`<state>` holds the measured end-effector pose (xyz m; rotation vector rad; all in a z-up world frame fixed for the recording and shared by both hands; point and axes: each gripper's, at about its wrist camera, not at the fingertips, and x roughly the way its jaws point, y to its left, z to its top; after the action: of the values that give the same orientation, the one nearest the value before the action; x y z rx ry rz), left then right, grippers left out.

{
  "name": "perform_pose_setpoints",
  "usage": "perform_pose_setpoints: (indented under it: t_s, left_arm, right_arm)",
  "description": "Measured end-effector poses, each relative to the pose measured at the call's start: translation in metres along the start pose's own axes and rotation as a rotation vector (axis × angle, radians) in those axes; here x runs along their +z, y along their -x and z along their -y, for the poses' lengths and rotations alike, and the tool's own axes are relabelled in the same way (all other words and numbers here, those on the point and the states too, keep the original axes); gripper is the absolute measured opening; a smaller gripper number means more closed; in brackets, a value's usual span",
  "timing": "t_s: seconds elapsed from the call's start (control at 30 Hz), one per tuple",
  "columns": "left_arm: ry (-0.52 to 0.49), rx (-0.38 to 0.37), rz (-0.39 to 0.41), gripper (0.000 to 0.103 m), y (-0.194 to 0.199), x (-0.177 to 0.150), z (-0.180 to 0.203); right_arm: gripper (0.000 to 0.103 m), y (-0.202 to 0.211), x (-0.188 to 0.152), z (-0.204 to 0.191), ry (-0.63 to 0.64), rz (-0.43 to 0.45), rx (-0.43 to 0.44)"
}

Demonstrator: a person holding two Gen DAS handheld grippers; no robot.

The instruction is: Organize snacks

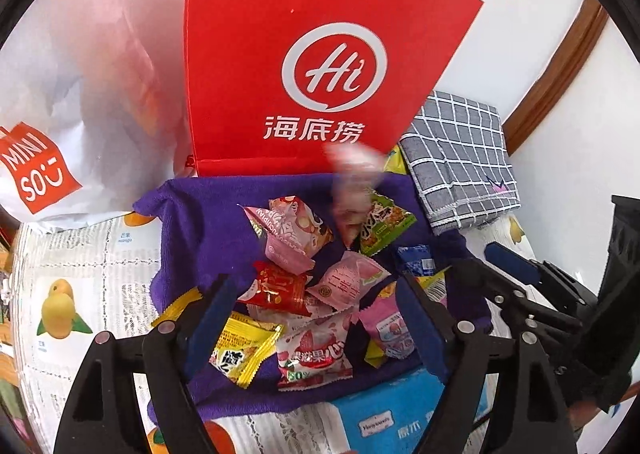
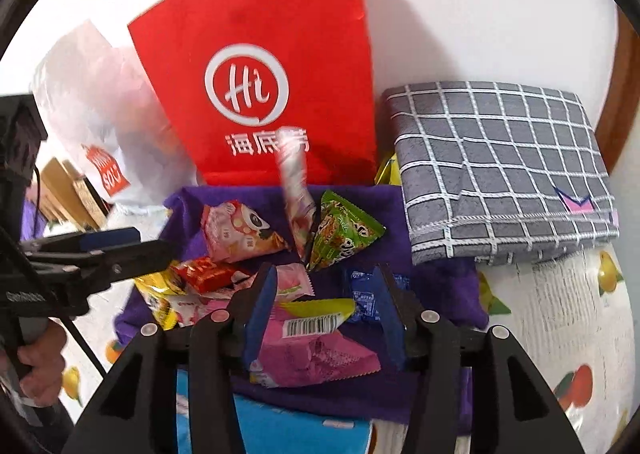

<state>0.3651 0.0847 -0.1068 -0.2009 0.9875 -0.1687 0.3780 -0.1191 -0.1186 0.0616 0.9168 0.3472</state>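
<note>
Several snack packets lie on a purple towel (image 1: 200,214) (image 2: 360,210). A blurred pale pink packet (image 1: 352,190) (image 2: 294,182) is in mid-air above the pile, in front of the red bag (image 1: 304,34) (image 2: 260,66). My left gripper (image 1: 312,294) is open over a red packet (image 1: 280,288), a yellow packet (image 1: 244,350) and a strawberry packet (image 1: 316,350). My right gripper (image 2: 326,282) is open over a pink barcode packet (image 2: 312,350) and a blue packet (image 2: 364,300). A green packet (image 1: 384,226) (image 2: 340,234) lies further back.
A white Miniso bag (image 1: 60,102) (image 2: 100,126) stands left of the red bag. A folded grey checked cloth (image 1: 460,158) (image 2: 504,170) lies right. A blue box (image 1: 392,410) (image 2: 280,430) sits at the front edge. A fruit-print tablecloth (image 1: 80,274) (image 2: 568,326) covers the table.
</note>
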Motion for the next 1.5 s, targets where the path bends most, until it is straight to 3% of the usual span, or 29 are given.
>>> perform_pose_setpoints:
  t_s: [0.23, 0.33, 0.63, 1.1, 1.23, 1.5]
  left_arm:
    - [-0.041, 0.007, -0.006, 0.081, 0.023, -0.005, 0.022]
    - [-0.036, 0.004, 0.004, 0.085, 0.038, -0.011, 0.028]
    - [-0.016, -0.016, 0.038, 0.086, 0.090, -0.047, 0.027]
    - [-0.045, 0.098, 0.190, 0.097, 0.193, -0.123, 0.067]
    - [-0.044, 0.117, 0.218, 0.097, 0.213, -0.145, 0.075]
    - [-0.038, 0.139, 0.275, 0.100, 0.243, -0.184, 0.093]
  right_arm:
    - [0.060, 0.048, -0.008, -0.006, -0.026, 0.042, -0.050]
    - [0.061, 0.071, -0.015, -0.006, -0.036, 0.053, -0.077]
    - [0.062, 0.121, -0.047, -0.008, -0.047, 0.049, -0.131]
    - [0.071, 0.216, -0.100, -0.036, -0.018, 0.100, -0.173]
    - [0.088, 0.241, -0.117, -0.043, -0.014, 0.121, -0.199]
    - [0.100, 0.274, -0.152, -0.049, -0.013, 0.131, -0.232]
